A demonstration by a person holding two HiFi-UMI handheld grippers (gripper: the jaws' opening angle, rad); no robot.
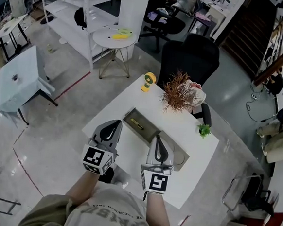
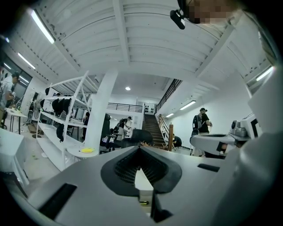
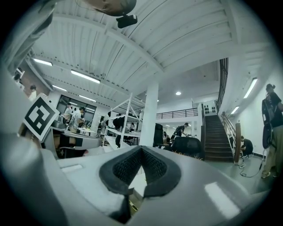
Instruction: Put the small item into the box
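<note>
Left claw: your left claw (image 1: 114, 126) is fully closed. In the left gripper view the dark ribbed pads (image 2: 128, 165) meet at the tips with nothing between them.
Left claw position: in the head view it sits over the white table (image 1: 189, 122), just beside the near left end of the box (image 1: 148, 130). You cannot tell from any view whether it touches either.
Right claw: your right claw (image 1: 157, 137) is also fully closed and empty. Its pads (image 3: 154, 167) come together at the tips in the right gripper view.
Right claw position: in the head view it lies across the middle of the box. No view shows whether they touch.
Small item: a slim yellowish piece (image 1: 136, 124) lies inside the box at its left end, between the two claws and clear of both.
Other table contents: a yellow fan (image 1: 148, 81), a dried plant (image 1: 178, 93) and a small green plant (image 1: 204, 130) stand beyond the box.
</note>
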